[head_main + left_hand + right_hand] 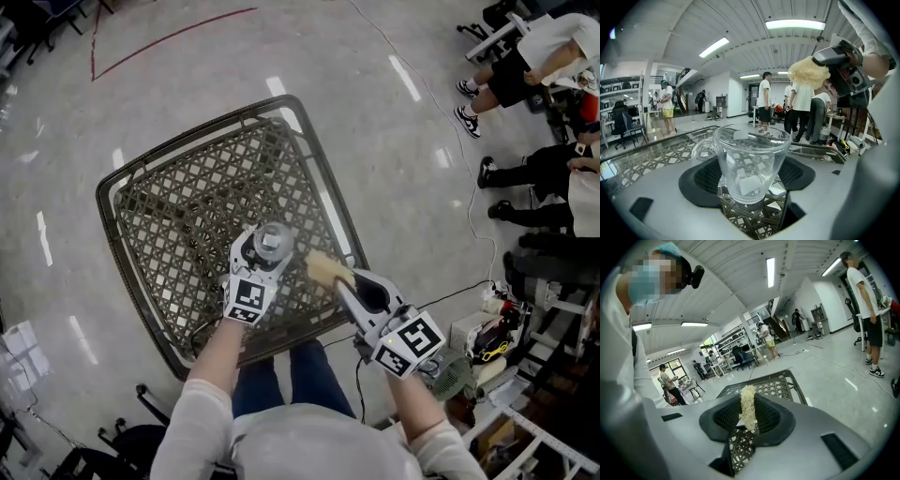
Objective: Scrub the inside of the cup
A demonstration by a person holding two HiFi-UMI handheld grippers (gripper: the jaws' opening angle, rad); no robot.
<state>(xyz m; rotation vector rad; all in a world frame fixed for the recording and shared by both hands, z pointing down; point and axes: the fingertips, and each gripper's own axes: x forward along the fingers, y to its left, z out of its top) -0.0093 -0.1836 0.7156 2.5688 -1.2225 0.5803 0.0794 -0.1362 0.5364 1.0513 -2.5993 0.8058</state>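
Left gripper (271, 246) is clamped on a clear glass handled cup (751, 161) (upright, mouth exposed for access); a pale-yellow fibrous scrubber (748, 405), pinched by the right gripper (345, 284), is poised at its 4 o'clock over the woven-wicker table (178, 206).

Cup (273, 241) above the table (178, 216), scrubber (323, 269) just to its right.

No legible words, numbers or brand marks in any of your views. Black-and-white square patterns on the marker cube (247, 300) of your left gripper (272, 246) and on the marker cube (410, 344) of your right gripper (330, 274): codes, not lettering.
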